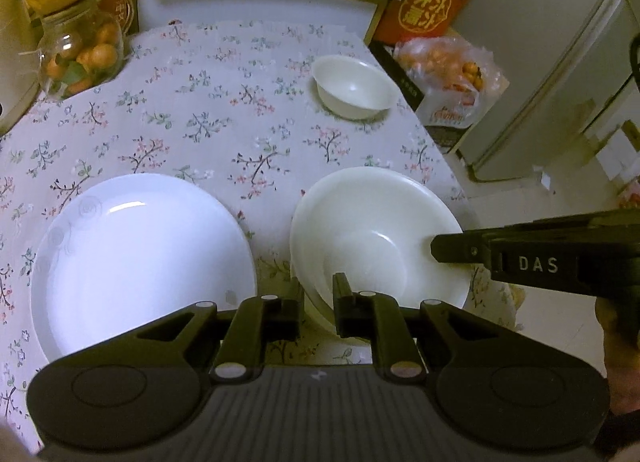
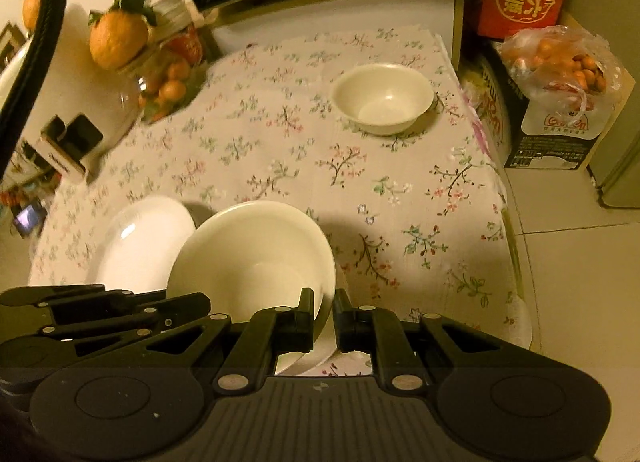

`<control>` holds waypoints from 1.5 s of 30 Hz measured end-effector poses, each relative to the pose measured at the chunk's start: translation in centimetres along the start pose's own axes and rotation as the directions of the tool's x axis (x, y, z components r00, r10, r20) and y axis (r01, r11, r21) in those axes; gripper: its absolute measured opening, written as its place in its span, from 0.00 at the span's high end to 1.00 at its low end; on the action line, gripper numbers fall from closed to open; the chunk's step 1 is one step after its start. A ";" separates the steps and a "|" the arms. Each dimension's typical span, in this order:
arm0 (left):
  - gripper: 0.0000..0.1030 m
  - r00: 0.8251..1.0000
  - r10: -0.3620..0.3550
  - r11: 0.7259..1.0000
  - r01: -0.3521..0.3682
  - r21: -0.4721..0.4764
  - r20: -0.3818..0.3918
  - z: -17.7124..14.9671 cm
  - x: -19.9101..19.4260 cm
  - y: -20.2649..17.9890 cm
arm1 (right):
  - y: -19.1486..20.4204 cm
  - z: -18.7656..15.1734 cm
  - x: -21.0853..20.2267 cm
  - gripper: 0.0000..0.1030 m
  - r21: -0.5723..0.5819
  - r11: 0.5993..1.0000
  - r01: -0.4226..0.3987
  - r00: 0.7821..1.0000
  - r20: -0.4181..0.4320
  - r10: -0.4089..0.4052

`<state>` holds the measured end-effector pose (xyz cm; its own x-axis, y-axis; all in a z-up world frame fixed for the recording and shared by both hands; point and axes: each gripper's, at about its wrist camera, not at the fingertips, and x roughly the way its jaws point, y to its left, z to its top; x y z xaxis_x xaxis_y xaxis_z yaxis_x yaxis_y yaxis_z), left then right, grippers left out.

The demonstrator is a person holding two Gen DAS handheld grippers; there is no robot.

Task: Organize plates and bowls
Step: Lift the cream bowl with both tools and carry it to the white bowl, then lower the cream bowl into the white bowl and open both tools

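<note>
Nearest, the right tongs (image 2: 324,316) were clamped on the near rim of the large white bowl (image 2: 256,258), one finger inside and one outside. The left tongs (image 1: 318,302) straddled that bowl's opposite rim, the jaws narrow; whether the pads pressed it I could not tell. Just beside the bowl lay a white plate (image 1: 140,250) on the floral tabletop (image 1: 224,110). Farther off, near the far right corner, sat a small white bowl (image 2: 384,98).

My left wrist camera looked steeply down, close over the large bowl (image 1: 376,238) and plate (image 1: 140,262); my right wrist camera faced likewise from the bowl's right. Both shared the floral tablecloth (image 2: 360,182) and small bowl (image 2: 384,98).
</note>
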<state>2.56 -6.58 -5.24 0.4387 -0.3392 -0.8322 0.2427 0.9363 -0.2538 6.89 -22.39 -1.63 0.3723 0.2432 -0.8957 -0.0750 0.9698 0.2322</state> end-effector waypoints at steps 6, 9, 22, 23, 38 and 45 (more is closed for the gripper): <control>0.86 1.000 0.006 1.000 -0.005 0.023 -0.024 -0.2 0.6 -0.1 | 0.2 -0.3 0.6 0.90 -0.041 0.999 0.031 0.999 -0.029 -0.033; 0.85 0.999 0.013 0.999 -0.011 0.038 -0.038 -0.5 0.9 -0.4 | 0.0 -0.3 1.0 0.90 -0.046 0.998 0.038 0.998 -0.048 -0.041; 0.81 0.998 0.048 0.997 -0.045 0.064 -0.044 -0.9 1.2 -0.9 | 0.5 -0.3 1.9 0.89 -0.085 0.995 0.057 0.995 -0.075 -0.064; 0.81 0.998 0.048 0.997 -0.045 0.064 -0.046 -0.9 1.3 -0.9 | 0.5 -0.3 1.9 0.89 -0.084 0.995 0.057 0.995 -0.076 -0.064; 0.77 0.997 0.069 0.997 -0.067 0.049 -0.035 -0.5 1.1 -0.6 | 0.6 -0.2 1.9 0.87 -0.087 0.995 0.056 0.996 -0.070 -0.062; 0.72 0.997 0.075 0.997 -0.075 0.034 -0.011 0.0 0.4 -0.4 | 0.6 0.0 1.7 0.86 -0.082 0.995 0.052 0.997 -0.058 -0.057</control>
<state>2.61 -7.14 -5.49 0.4458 -0.2669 -0.8544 0.2388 0.9554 -0.1738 7.50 -21.42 -2.97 0.3218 0.1881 -0.9279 -0.1310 0.9795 0.1532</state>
